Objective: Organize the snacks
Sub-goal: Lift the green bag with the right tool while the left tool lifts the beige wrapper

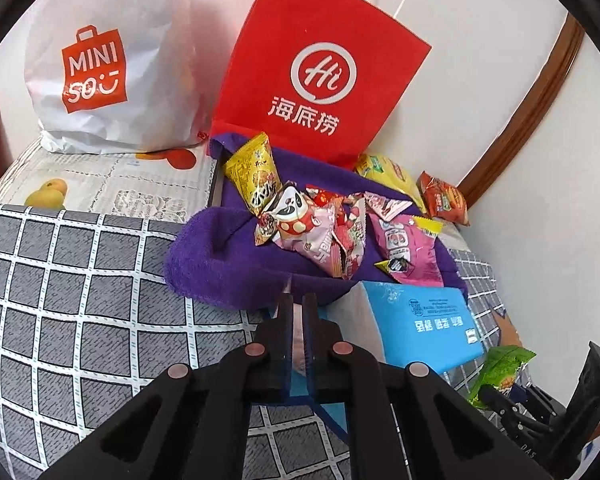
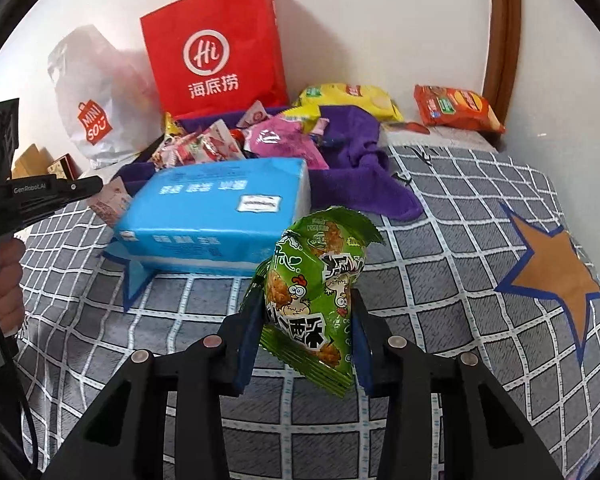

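My right gripper (image 2: pixel 306 304) is shut on a green chicken snack packet (image 2: pixel 316 300), held upright above the checked sheet; the packet also shows at the lower right of the left wrist view (image 1: pixel 500 376). My left gripper (image 1: pixel 298 304) is shut on a thin pale snack packet (image 2: pixel 110 202), seen edge-on between its fingers, beside the blue tissue pack (image 1: pixel 420 328). Several snack packets (image 1: pixel 324 232) lie piled on a purple towel (image 1: pixel 208 256) ahead. A yellow chip bag (image 2: pixel 352 100) and an orange packet (image 2: pixel 456 110) lie by the wall.
A red paper bag (image 1: pixel 320 68) stands behind the pile against the wall, with a white Miniso bag (image 1: pixel 100 68) to its left. A wooden frame (image 1: pixel 520 120) runs along the right wall. The grey checked sheet (image 2: pixel 440 248) has a star print (image 2: pixel 556 276).
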Available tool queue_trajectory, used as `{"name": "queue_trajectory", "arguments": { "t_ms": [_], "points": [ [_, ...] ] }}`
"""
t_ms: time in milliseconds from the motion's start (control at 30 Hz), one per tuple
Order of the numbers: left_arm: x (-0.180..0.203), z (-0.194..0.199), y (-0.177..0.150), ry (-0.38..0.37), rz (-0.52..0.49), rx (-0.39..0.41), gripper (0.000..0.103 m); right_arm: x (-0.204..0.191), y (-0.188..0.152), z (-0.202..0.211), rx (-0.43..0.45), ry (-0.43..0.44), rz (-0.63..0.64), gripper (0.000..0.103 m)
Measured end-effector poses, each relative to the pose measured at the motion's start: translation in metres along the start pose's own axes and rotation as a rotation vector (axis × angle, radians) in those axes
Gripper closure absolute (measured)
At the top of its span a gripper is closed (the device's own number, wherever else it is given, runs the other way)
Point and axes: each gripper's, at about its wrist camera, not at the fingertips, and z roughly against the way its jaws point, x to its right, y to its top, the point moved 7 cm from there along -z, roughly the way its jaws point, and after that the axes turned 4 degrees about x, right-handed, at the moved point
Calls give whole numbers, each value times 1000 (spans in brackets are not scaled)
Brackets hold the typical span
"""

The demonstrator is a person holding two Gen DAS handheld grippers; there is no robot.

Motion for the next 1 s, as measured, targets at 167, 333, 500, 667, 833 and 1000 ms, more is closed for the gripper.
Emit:
{"name": "queue_trajectory", "arguments": {
  "t_ms": [167, 333, 500, 667, 833, 1000],
  "points": [
    [-1, 13, 7, -40, 19, 31, 99, -5, 3, 11, 17, 10, -1, 63],
    [5, 24, 11, -62, 6, 56, 99, -11, 8, 17, 23, 10, -3, 63],
    [8, 27, 12, -73, -12, 53, 99, -20, 18, 24, 24, 12, 2, 63],
    [9, 35, 14, -78, 13, 37, 99, -30, 38, 38, 58, 24, 31, 63],
    [15, 44, 19, -38, -38, 23, 99, -38, 57, 40, 81, 35, 52, 63],
    [-1, -4, -2, 91, -66, -84, 75, -46, 60, 36, 86, 68, 75, 63]
  ]
}}
